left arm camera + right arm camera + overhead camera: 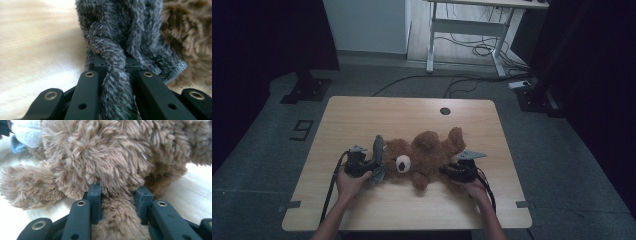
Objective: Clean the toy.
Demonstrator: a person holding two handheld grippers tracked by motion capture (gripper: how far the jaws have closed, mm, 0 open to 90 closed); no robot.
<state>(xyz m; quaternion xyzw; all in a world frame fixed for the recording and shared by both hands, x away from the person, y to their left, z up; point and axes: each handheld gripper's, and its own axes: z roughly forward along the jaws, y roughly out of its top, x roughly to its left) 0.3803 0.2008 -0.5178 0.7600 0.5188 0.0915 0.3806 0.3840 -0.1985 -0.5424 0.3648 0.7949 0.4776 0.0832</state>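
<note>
Tools (373,167) (448,171) pinch scarf (113,75) — teddy bear (424,156).

A teddy bear (427,157) lies on its back near the middle of the table (362,115), between the two hand-held grippers. The left gripper (371,165) sits at the bear's head end, just beside it, with a scarf (377,160) caught between its jaws; in the left gripper view the scarf (117,75) runs straight ahead of the jaws, the bear (190,37) just to its right. The right gripper (451,171) sits at the opposite end, its jaws either side of a limb; in the right gripper view the bear's body (107,157) lies directly ahead. A cable hole (445,111) lies beyond the bear, near the table's far edge.
</note>
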